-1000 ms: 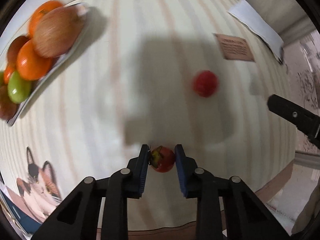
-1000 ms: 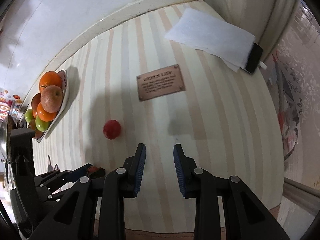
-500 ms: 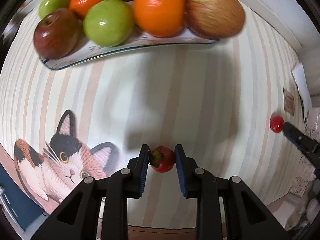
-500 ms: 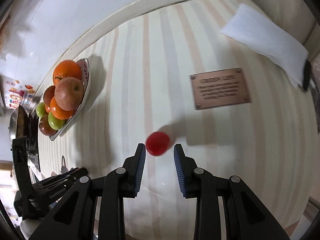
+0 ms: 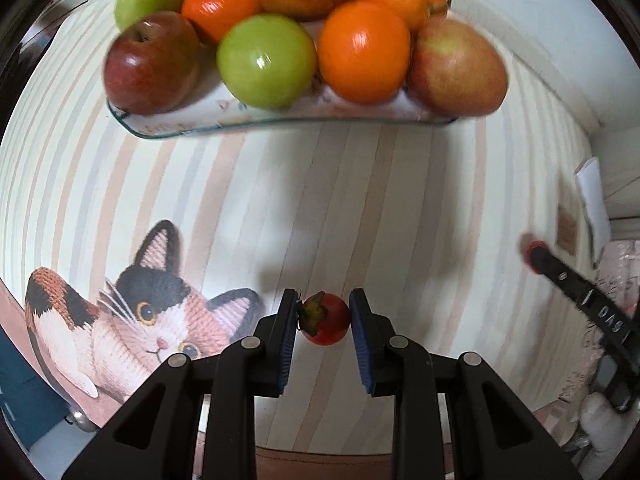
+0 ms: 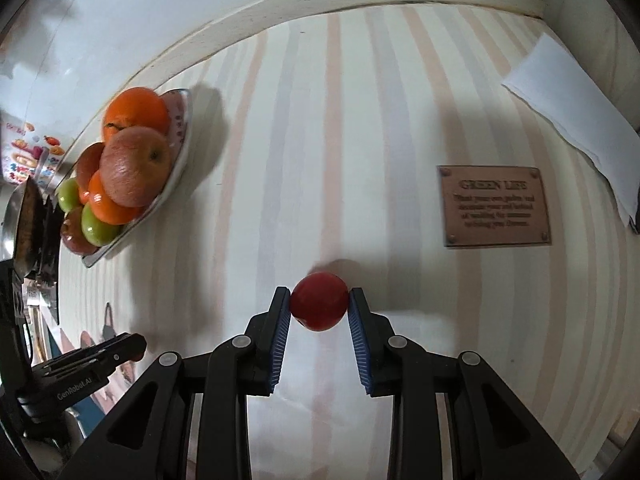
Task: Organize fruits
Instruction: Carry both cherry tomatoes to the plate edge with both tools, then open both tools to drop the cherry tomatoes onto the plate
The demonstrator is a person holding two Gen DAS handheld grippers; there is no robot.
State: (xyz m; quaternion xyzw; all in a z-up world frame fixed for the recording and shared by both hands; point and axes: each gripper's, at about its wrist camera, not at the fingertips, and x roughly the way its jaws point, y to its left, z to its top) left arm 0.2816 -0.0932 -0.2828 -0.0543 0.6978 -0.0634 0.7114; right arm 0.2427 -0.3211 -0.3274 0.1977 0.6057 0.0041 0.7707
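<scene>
My left gripper [image 5: 323,312] is shut on a small red tomato with a green stem [image 5: 326,320] and holds it above the striped cloth, just in front of the glass fruit plate [image 5: 224,124]. The plate holds several apples and oranges [image 5: 362,52] and also shows in the right wrist view [image 6: 180,128]. My right gripper [image 6: 319,304] has its jaws around a second red tomato [image 6: 319,306] that sits on the cloth; both pads touch it. The right gripper shows at the right edge of the left wrist view [image 5: 584,296].
A brown plaque [image 6: 494,206] lies on the cloth right of the second tomato. A white folded paper [image 6: 576,116] lies at the far right by the wall. A cat picture [image 5: 132,320] is on the cloth's left edge. Kitchen items [image 6: 28,208] stand beyond the plate.
My left gripper has carried its tomato closer to the fruit plate. My right gripper has moved forward until the second tomato sits between its pads.
</scene>
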